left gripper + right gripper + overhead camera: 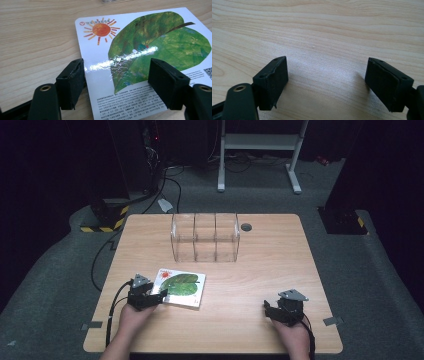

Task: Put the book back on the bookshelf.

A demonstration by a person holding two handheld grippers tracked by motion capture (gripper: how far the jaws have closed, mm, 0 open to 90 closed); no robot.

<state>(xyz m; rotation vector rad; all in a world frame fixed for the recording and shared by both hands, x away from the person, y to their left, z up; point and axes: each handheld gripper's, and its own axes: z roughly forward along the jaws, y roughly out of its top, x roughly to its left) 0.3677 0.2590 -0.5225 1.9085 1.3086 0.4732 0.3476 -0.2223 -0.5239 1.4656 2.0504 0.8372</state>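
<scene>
Dark room, grey carpet, light wood worktop [250, 270] under the high camera. Board book [140, 57], leaf-and-sun cover, lay flat on the worktop at front left, near corner just between the jaws of the left hand-held gripper [116, 82]. Left hand-held gripper released, jaws spread wide: one jaw off the book's left edge over bare wood, the other above the cover. No contact confirmed from that view. Judged light, stiff, thick card pages, not fragile. Cover glossy, strong glare across the leaf, so probably slippery under the pads. Lying flat, so no purchase from above; best bet looked like pinching across the thickness at the near edge or corner, maybe after sliding it or tipping an edge up. Grip near the spine would likely have kept pages from fanning open; spine side not readable here. Clear three-bay organiser [205, 237] stood further back, well apart from the book. Right hand-held gripper [325, 82] released too, jaws wide over bare wood at front right, well apart from the book.
</scene>
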